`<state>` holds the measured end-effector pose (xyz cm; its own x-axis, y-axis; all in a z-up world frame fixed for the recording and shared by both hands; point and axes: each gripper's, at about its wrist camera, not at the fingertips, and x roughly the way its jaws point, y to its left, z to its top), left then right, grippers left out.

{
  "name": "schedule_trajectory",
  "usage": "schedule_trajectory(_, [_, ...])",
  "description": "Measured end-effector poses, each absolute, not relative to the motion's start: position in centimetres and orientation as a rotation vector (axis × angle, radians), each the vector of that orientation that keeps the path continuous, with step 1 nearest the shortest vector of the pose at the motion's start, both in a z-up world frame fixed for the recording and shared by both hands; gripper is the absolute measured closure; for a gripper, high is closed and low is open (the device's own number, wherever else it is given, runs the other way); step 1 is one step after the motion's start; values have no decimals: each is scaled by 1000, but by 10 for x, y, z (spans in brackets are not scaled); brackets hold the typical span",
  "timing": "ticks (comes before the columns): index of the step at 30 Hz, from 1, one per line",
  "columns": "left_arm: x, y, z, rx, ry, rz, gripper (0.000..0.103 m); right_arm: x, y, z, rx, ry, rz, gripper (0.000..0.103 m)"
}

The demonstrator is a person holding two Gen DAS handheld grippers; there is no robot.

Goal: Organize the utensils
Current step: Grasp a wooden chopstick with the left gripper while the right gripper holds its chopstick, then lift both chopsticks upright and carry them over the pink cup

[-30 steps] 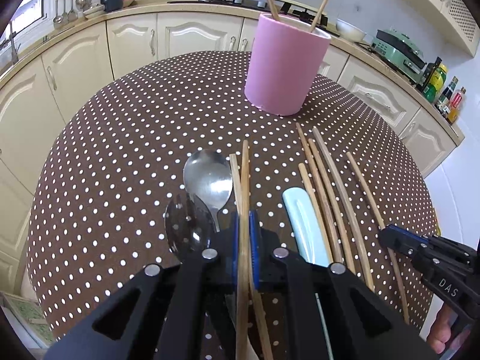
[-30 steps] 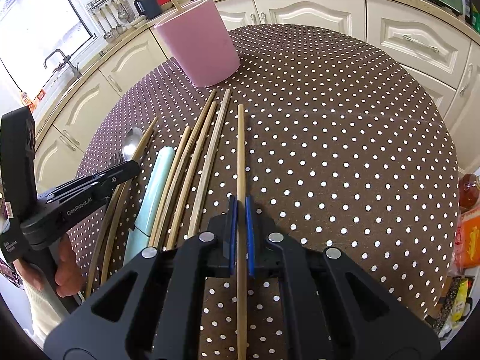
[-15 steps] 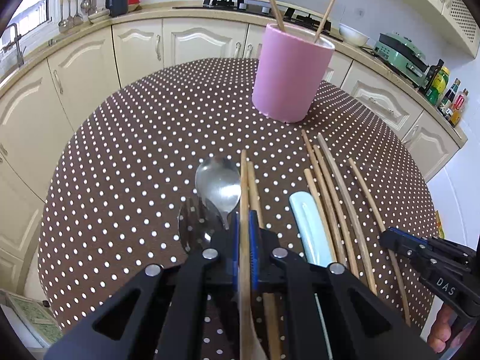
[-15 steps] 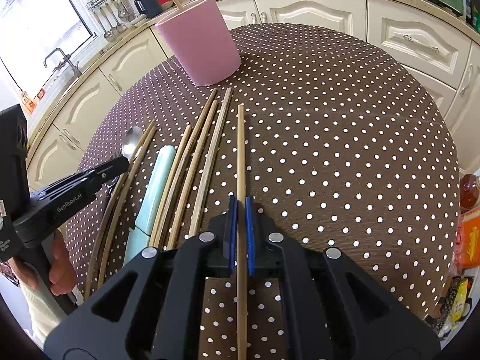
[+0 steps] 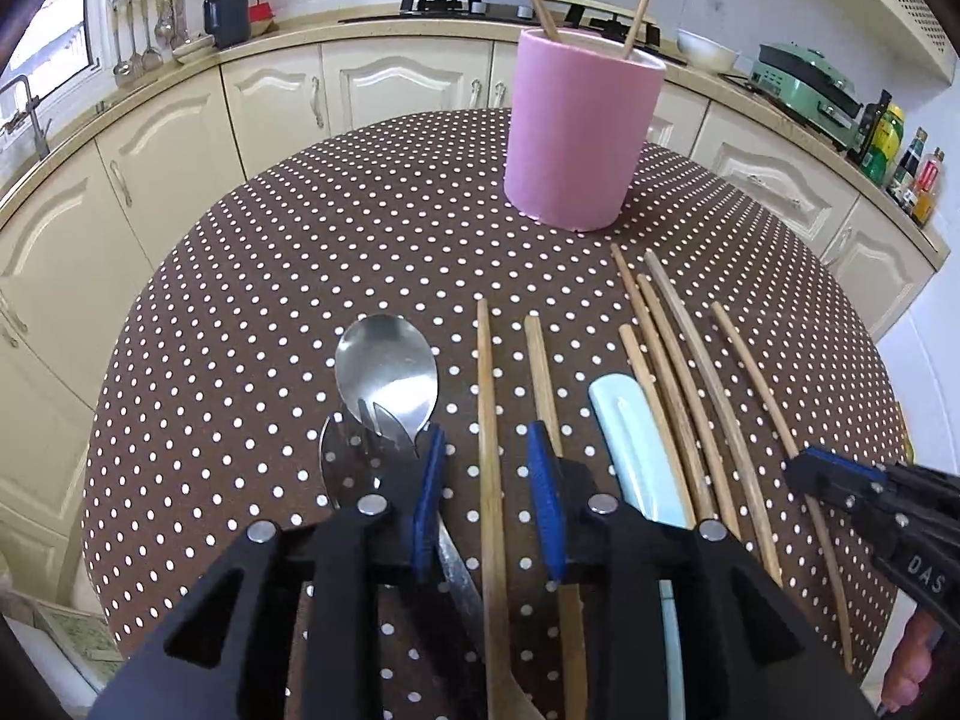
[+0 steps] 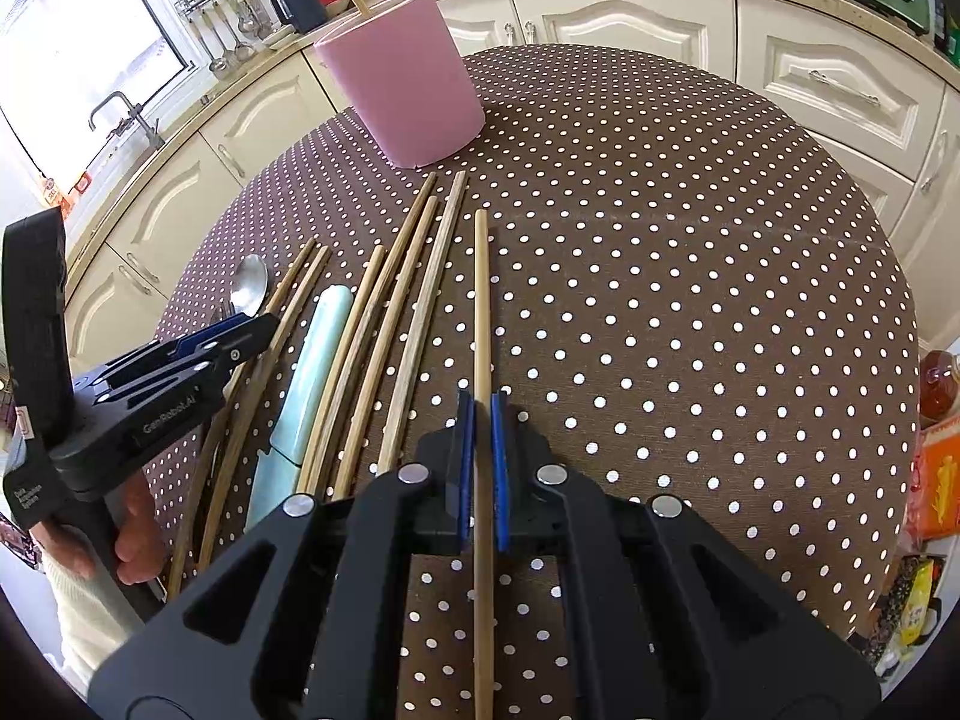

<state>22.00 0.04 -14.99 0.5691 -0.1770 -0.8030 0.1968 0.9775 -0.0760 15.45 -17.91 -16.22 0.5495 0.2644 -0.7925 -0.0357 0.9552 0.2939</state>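
A pink utensil cup [image 5: 582, 132] with two chopsticks in it stands at the far side of the dotted table; it also shows in the right wrist view [image 6: 402, 84]. My left gripper [image 5: 489, 462] is open, its jaws on either side of a wooden chopstick [image 5: 485, 384] that lies on the cloth. A second chopstick [image 5: 540, 372], a metal spoon [image 5: 387, 366] and a fork [image 5: 348, 456] lie close by. My right gripper [image 6: 482, 420] is shut on a single chopstick [image 6: 481, 300]. A pale green handle [image 6: 312, 372] lies among several more chopsticks [image 6: 396, 300].
The round table [image 6: 690, 252] has a brown polka-dot cloth. Cream kitchen cabinets [image 5: 270, 102] curve behind it, with a green appliance [image 5: 804, 75] and bottles [image 5: 900, 156] on the counter. The left gripper [image 6: 180, 360] shows at the left of the right wrist view.
My left gripper has opened and let go of the chopstick, which now lies on the cloth. My right gripper stays shut on its chopstick.
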Motion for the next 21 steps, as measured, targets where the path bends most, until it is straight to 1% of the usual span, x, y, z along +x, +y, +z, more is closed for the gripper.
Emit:
schedule_trajectory(1, [223, 1, -150, 12, 942, -215, 75, 155, -179, -162, 255, 976, 180, 97])
schedule_trajectory(2, [224, 1, -150, 9, 943, -213, 79, 154, -179, -162, 254, 976, 180, 97])
schedule_trajectory(3, [226, 2, -150, 15, 943, -200, 85, 154, -179, -163, 254, 976, 180, 97])
schedule_trajectory(4, [229, 3, -151, 26, 943, -177, 95, 153, -179, -163, 254, 977, 181, 97])
schedule_trajectory(7, [235, 6, -151, 30, 952, -184, 96, 153, -180, -162, 257, 978, 181, 97])
schedule_trajectory(10, [234, -8, -152, 169, 924, -178, 94, 152, -180, -162, 257, 977, 181, 97])
schedule_trajectory(13, [236, -17, -153, 220, 915, -154, 95, 152, -180, -162, 256, 976, 179, 97])
schedule_trajectory(18, [244, -5, -151, 106, 938, -167, 97, 155, -180, -160, 270, 970, 174, 97])
schedule_trajectory(21, [239, 1, -144, 76, 900, -212, 97, 156, -182, -157, 280, 961, 173, 97])
